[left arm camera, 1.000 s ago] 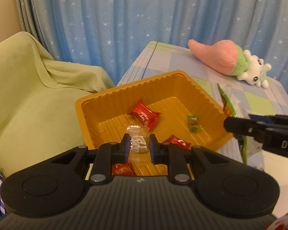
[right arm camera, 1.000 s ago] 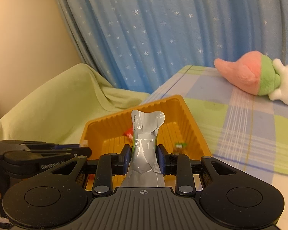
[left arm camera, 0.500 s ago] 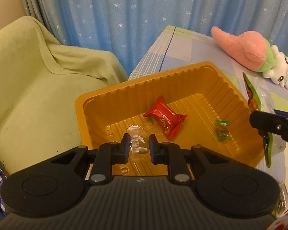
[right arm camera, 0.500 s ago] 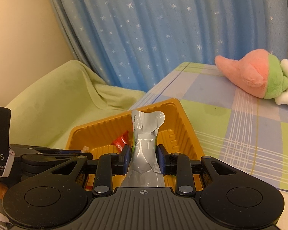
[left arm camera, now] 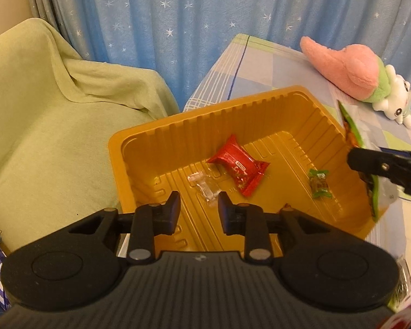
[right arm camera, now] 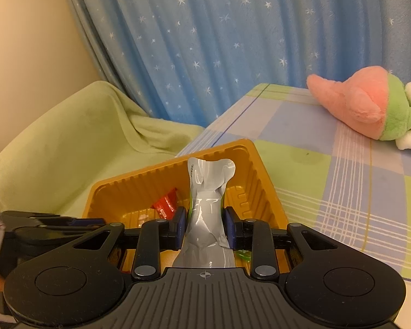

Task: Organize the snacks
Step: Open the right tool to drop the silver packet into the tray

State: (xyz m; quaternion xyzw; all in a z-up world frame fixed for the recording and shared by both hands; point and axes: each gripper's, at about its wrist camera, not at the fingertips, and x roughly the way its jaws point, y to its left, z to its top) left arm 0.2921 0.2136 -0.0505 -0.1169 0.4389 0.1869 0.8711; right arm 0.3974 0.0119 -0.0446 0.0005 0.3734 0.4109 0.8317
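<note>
An orange ribbed tray (left arm camera: 115,148) sits at the table's corner. On its floor lie a red packet (left arm camera: 238,168), a small green candy (left arm camera: 319,183) and a clear-wrapped candy (left arm camera: 202,189). My left gripper (left arm camera: 198,208) hangs over the tray's near side, its jaws opening. The clear candy rests on the tray floor just ahead of the fingertips, free of the pads. My right gripper (right arm camera: 204,219) is shut on a silver-backed snack packet (right arm camera: 208,189) that stands upright above the tray (right arm camera: 263,170). In the left wrist view its green printed side (left arm camera: 353,131) shows at the tray's right wall.
A pink and green plush toy (right arm camera: 370,109) lies on the checked tablecloth (right arm camera: 328,192) behind the tray. A chair draped in green cloth (left arm camera: 54,109) stands left of the table. Blue star-patterned curtains (right arm camera: 233,41) hang behind.
My left jaws have parted and the clear candy they held now lies on the tray floor. Both grippers have come in closer over the tray; the right still holds its packet.
</note>
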